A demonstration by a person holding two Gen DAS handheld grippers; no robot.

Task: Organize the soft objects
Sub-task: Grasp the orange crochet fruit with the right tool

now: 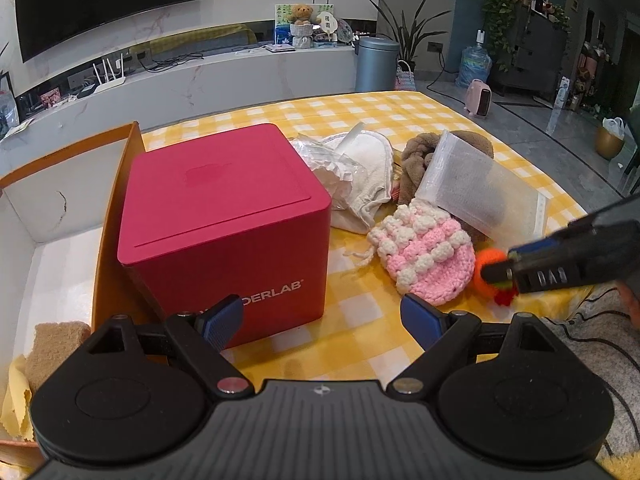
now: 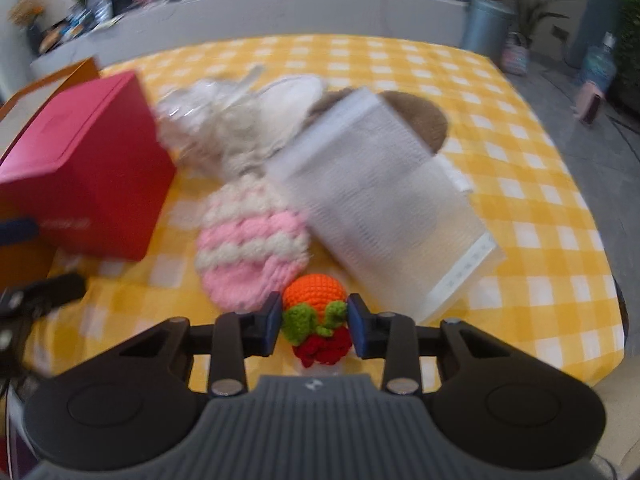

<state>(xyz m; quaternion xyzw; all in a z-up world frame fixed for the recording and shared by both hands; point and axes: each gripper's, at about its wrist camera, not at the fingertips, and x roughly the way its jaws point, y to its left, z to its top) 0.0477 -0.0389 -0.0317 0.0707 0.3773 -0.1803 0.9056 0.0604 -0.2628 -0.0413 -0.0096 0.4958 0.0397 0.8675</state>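
A small crochet toy (image 2: 314,300), orange with green leaves and a red base, lies near the front edge of the yellow checked table (image 2: 520,200). My right gripper (image 2: 314,318) is around it, both blue pads touching the green leaves. Just behind it lie a pink-and-white crochet pouch (image 2: 248,240) and a bubble mailer (image 2: 384,200). In the left wrist view the same toy (image 1: 486,268) shows under my right gripper (image 1: 500,270). My left gripper (image 1: 320,312) hangs open with nothing between its fingers, in front of a red box (image 1: 224,216).
A white cloth bag (image 1: 372,172) and a brown plush piece (image 1: 416,160) are piled behind the pouch (image 1: 424,256). An open orange-edged carton (image 1: 52,208) at the left holds a brown pad (image 1: 52,344) and a yellow cloth (image 1: 16,396).
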